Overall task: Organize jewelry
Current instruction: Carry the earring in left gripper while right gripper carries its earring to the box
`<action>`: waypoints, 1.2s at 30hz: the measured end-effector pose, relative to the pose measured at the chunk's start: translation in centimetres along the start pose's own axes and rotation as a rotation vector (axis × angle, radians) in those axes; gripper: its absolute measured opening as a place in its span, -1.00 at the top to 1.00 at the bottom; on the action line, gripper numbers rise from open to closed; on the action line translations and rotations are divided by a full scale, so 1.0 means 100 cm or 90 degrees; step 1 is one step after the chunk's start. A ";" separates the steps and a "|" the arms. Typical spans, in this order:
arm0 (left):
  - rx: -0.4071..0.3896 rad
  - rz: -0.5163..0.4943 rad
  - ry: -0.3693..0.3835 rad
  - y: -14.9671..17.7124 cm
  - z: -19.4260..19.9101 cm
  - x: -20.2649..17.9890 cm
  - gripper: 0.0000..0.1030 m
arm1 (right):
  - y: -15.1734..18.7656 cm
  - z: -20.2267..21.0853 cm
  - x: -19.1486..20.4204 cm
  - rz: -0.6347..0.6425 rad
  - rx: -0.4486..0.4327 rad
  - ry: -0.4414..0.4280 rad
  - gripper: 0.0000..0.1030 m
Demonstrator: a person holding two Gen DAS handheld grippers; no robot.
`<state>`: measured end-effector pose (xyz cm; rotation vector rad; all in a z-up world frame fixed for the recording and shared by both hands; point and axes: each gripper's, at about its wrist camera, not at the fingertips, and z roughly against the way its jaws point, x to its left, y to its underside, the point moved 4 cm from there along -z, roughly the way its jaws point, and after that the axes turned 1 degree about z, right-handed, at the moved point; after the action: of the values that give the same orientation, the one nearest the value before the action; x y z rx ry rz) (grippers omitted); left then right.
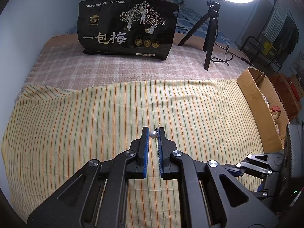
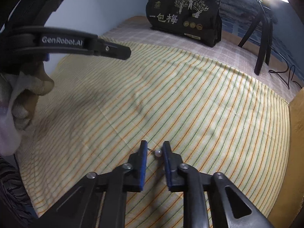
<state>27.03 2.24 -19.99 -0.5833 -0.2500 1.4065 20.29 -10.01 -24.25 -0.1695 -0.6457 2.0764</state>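
Pearl earrings are what I'm working on, one in front of each pair of tongs, both on the striped cloth [image 1: 95, 114] spread over the bed. Between the tips of my left tongs [image 1: 153, 133] sits a pearl earring [image 1: 153, 134] with a thin wire hook poking up beyond it; the pads look close against the bead, but I cannot tell whether they are truly pinching it or only bracketing it. My right tongs [image 2: 154, 150] are spread, with a second pearl earring [image 2: 158, 153] lying between the tips, nearer the right pad, its hook trailing toward the left pad and not clamped. I judge these pieces very light, hard and smooth, so the round bead could squirt out of flat pads under pressure, and the fine wire would bend easily. The safer hold seems to be across the bead's middle, squeezed gently. Far ahead of both tongs a black snack bag [image 1: 127, 26] stands by a tripod [image 1: 209, 36].
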 end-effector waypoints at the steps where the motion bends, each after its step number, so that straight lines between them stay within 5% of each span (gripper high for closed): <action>1: 0.000 0.000 -0.001 0.000 0.000 0.000 0.87 | 0.000 0.000 0.001 0.003 0.000 0.005 0.84; 18: -0.029 -0.011 0.022 -0.005 0.026 -0.020 0.87 | -0.011 0.071 -0.022 -0.062 -0.101 0.011 0.85; 36: -0.085 -0.099 0.094 -0.006 0.076 -0.121 0.87 | 0.006 0.169 -0.085 -0.138 -0.179 0.096 0.85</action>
<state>21.73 -7.74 -11.22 -0.7575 -0.2668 1.1969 18.57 -23.66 -11.25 -0.3938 -0.8231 1.7414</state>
